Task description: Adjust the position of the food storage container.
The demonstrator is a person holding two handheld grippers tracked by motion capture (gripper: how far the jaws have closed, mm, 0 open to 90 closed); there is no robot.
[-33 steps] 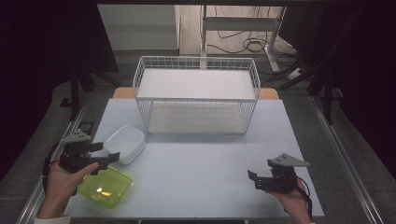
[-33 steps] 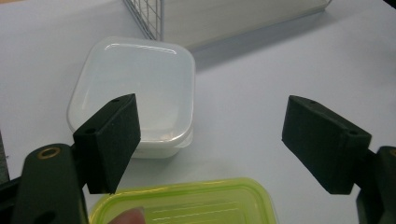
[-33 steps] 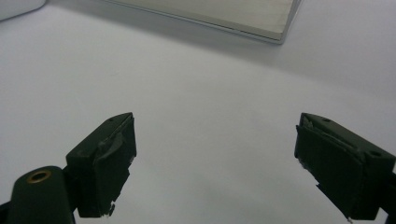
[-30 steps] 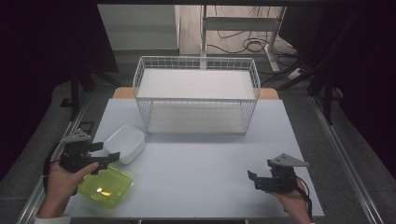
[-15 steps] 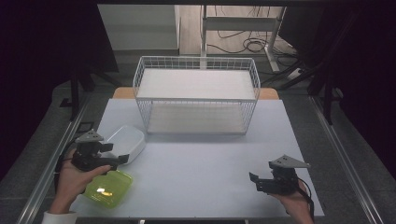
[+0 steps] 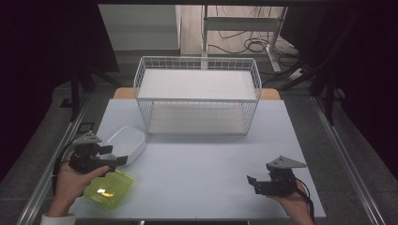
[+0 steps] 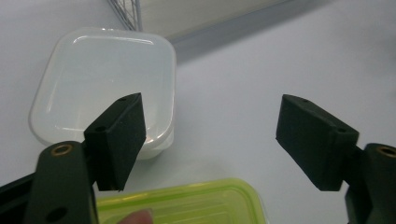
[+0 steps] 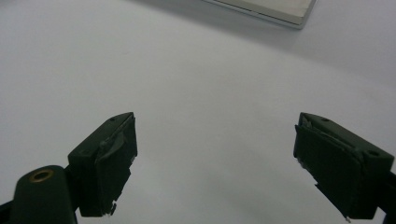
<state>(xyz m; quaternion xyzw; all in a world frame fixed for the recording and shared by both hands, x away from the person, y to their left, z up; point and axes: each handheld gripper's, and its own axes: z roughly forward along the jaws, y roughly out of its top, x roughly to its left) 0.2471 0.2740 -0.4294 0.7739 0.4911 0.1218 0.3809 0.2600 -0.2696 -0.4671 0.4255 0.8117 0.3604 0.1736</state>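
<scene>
White container [image 6: 126, 142] lies near the table's [image 6: 202, 164] left edge, green lid [image 6: 108, 190] just beside it toward the front-left corner. Left gripper [image 6: 119, 161] has shifted forward over both since the earlier frame; jaws wide, just closing slightly, nothing between them. Right gripper [image 6: 251, 183] unmoved near the front-right corner, jaws apart, empty.
</scene>
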